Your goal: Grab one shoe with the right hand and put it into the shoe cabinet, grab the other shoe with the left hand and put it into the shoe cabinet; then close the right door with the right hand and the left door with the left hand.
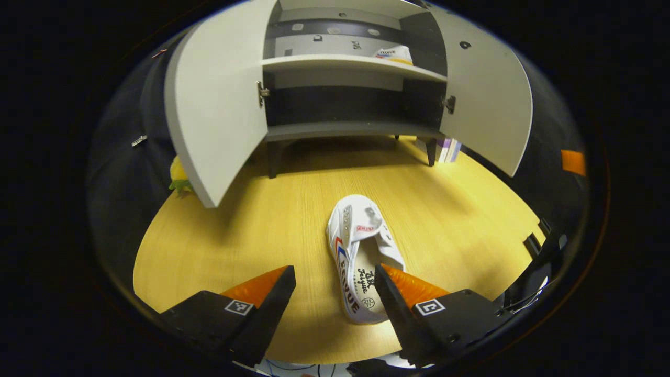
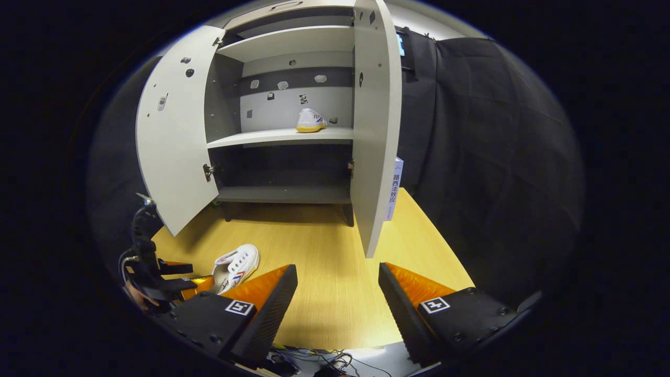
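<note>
Wooden table (image 1: 251,230): white shoe (image 1: 361,251), shoe cabinet (image 1: 345,131), perhaps books (image 1: 449,150).

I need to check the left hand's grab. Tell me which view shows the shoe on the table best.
The left gripper view: the shoe on the table lies close and whole, its heel end between the open left gripper fingers. In the right gripper view the same shoe is small, far left, partly hidden behind the right gripper's finger.

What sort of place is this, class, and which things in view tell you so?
Probably a staged recording booth, not a home: a small shoe cabinet stands on a wooden tabletop, black cloth hangs behind, and a shoe lies out.
</note>
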Tool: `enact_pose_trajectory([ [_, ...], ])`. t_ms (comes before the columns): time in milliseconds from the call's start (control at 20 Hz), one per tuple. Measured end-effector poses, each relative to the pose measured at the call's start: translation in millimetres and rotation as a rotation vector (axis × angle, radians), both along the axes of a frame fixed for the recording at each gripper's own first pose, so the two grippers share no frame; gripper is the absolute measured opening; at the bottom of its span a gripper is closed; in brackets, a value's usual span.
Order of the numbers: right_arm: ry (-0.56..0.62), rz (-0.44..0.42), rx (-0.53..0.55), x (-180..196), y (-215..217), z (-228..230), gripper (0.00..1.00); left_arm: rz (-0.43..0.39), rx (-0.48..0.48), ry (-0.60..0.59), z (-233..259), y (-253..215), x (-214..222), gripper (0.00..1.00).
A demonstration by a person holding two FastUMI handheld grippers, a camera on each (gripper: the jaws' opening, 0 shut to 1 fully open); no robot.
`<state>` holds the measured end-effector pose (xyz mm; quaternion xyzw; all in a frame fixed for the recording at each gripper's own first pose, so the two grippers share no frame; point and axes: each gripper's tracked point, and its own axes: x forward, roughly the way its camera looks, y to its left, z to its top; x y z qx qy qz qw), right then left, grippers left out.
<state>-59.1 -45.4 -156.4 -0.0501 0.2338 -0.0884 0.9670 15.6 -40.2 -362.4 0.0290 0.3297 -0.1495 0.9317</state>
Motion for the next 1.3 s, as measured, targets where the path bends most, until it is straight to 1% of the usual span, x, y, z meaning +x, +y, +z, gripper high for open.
enact_pose_trajectory([
  [150,-0.009,-0.007,0.002,-5.3,-2.7,4.0,0.99,-0.015,0.006,0.001,-8.2,-9.8,13.8,0.95],
  [300,-0.004,-0.013,-0.004,-9.2,-6.4,1.5,0.99,-0.004,0.025,-0.011,-13.5,-12.6,38.3,0.94],
  [350,0.003,-0.011,0.003,-10.7,-6.3,-0.2,0.99,0.0,0.032,-0.014,-16.7,-13.0,46.7,0.91],
  [400,0.003,-0.016,0.008,-12.7,-7.3,0.7,0.99,0.01,0.048,-0.01,-21.1,-10.8,53.9,0.84],
  [450,-0.004,-0.024,0.011,-13.1,-10.2,2.6,0.99,0.014,0.056,0.005,-25.3,-10.2,58.8,0.72],
  [500,-0.011,-0.03,0.013,-13.9,-12.7,4.2,0.99,0.016,0.059,0.008,-27.3,-11.4,63.3,0.62],
  [550,-0.015,-0.036,0.011,-14.4,-14.3,5.2,0.99,0.011,0.053,0.004,-25.5,-13.9,67.1,0.57],
  [600,-0.017,-0.043,0.007,-15.2,-17.2,5.6,0.99,0.002,0.049,0.002,-24.4,-16.9,69.0,0.57],
  [700,-0.015,-0.056,0.007,-15.7,-22.3,4.4,0.99,-0.023,0.051,0.002,-26.3,-25.1,73.7,0.51],
  [750,-0.015,-0.063,0.008,-15.3,-25.3,4.4,0.99,-0.024,0.07,0.004,-27.7,-25.6,75.3,0.39],
  [900,-0.037,-0.089,0.011,-13.6,-35.9,11.0,0.99,0.005,0.112,0.012,-31.3,-18.3,80.6,0.24],
  [950,-0.042,-0.094,0.013,-13.0,-38.3,10.8,0.99,0.022,0.114,0.03,-34.1,-12.8,81.6,0.17],
  [1050,-0.038,-0.102,0.019,-11.0,-41.8,8.3,0.99,0.038,0.06,0.056,-35.7,-10.0,81.1,0.09],
  [1200,-0.04,-0.102,0.024,-6.8,-44.8,7.4,0.99,0.053,0.018,0.09,-33.6,-8.7,81.7,0.06],
  [1300,-0.047,-0.097,0.024,-4.6,-45.0,7.5,0.99,0.069,0.024,0.092,-29.9,-7.8,79.7,0.05],
])
